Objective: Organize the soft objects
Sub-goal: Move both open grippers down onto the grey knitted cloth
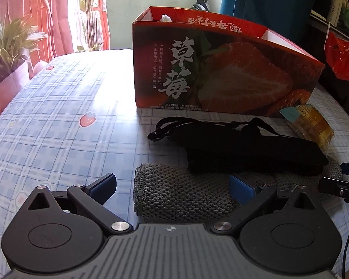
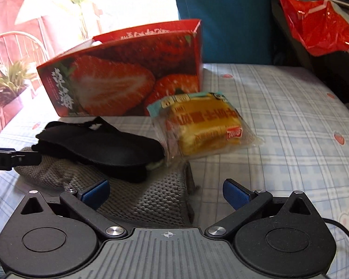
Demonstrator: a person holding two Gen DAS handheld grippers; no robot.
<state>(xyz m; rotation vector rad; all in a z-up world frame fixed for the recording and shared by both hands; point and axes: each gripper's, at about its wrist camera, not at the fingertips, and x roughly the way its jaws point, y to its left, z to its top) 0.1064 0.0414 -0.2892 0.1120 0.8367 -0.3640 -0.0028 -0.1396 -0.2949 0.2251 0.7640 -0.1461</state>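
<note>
A grey knitted cloth (image 1: 181, 195) lies folded on the checked tablecloth, also in the right wrist view (image 2: 156, 200). A black soft pouch with a cord (image 1: 251, 148) rests on its far part, also in the right wrist view (image 2: 104, 144). A wrapped yellow bread (image 2: 204, 125) lies beside them, also in the left wrist view (image 1: 311, 125). A red strawberry box (image 1: 216, 69), open on top, stands behind, also in the right wrist view (image 2: 128, 79). My left gripper (image 1: 173, 186) is open over the cloth's left end. My right gripper (image 2: 166, 191) is open over its right end.
A potted plant (image 1: 9, 46) and red curtains stand at the table's left edge. A red plastic bag (image 2: 318, 25) hangs at the back right. A blue cloth-covered object (image 2: 223, 18) stands behind the box. The tablecloth (image 2: 290, 121) stretches out to the right.
</note>
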